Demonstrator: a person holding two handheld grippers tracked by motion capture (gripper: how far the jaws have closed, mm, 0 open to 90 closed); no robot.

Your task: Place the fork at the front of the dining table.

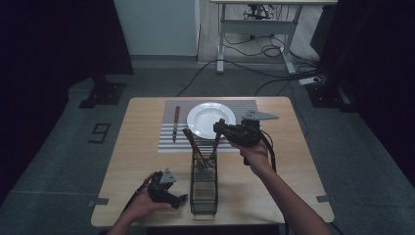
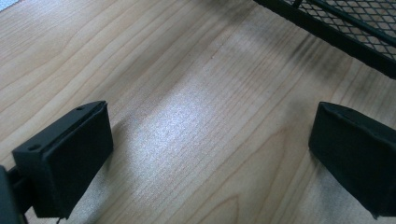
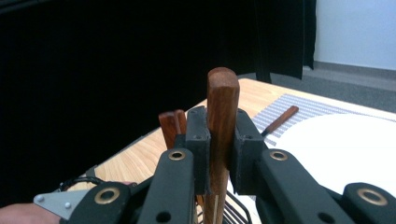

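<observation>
A black wire cutlery basket [image 1: 203, 196] stands on the wooden table [image 1: 142, 147] near the front, with wooden-handled utensils upright at its far end. My right gripper [image 1: 219, 128] is shut on one wooden handle [image 3: 222, 93], which rises between its jaws above the basket. A second wooden handle [image 1: 190, 139] leans to the left beside it. A wooden-handled knife [image 1: 175, 123] lies on the striped placemat [image 1: 169, 144], left of the white plate [image 1: 205, 117]. My left gripper [image 1: 178, 199] rests open on the table just left of the basket [image 2: 345, 23], nothing between its jaws.
The placemat and plate lie at the table's far middle. A person's forearms come in from the front edge. A desk and loose cables stand on the floor beyond the table. Dark curtains hang at both sides.
</observation>
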